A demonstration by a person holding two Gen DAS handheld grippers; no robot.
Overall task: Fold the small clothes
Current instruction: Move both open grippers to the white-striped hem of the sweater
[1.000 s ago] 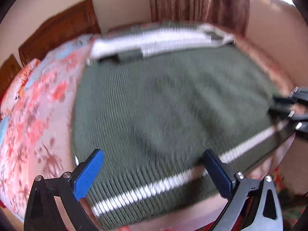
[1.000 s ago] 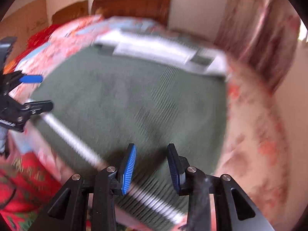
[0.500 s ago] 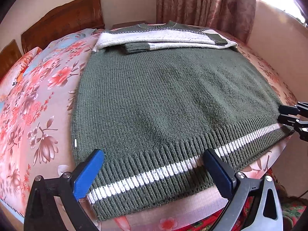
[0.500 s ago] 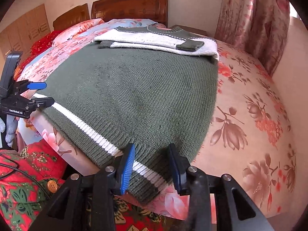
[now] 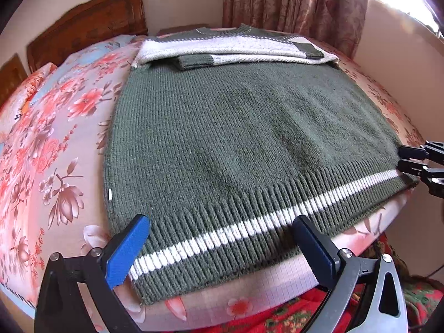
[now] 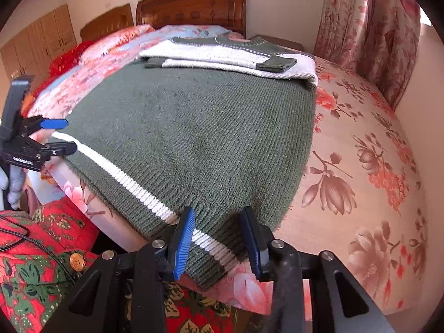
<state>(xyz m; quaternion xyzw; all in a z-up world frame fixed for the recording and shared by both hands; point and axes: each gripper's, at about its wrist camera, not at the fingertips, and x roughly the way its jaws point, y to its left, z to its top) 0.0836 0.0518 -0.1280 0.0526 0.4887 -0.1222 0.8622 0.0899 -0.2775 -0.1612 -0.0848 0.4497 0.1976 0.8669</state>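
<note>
A dark green knitted sweater [image 5: 249, 138] [image 6: 194, 127] lies flat on the bed, its white-and-green sleeves [image 5: 236, 50] folded across the chest at the far end. A white stripe runs along the ribbed hem [image 5: 236, 230] at the near edge. My left gripper [image 5: 222, 244] [image 6: 59, 136] is open wide, its fingers straddling the hem near the sweater's left corner. My right gripper [image 6: 217, 240] [image 5: 410, 162] stands open at the right hem corner. The ribbed hem lies between its blue pads [image 6: 183, 244], which do not press on it.
The bed [image 5: 55, 144] [image 6: 360, 166] has a pink floral sheet and drops away just below the hem. A wooden headboard [image 6: 194, 5] and curtains [image 5: 291, 5] stand beyond it. Red patterned cloth [image 6: 41, 263] and a black cable [image 6: 36, 244] hang below the edge.
The blurred views have settled. My right gripper slid along the hem to the right corner, then held still. The left gripper has stayed open over the left part of the hem.
</note>
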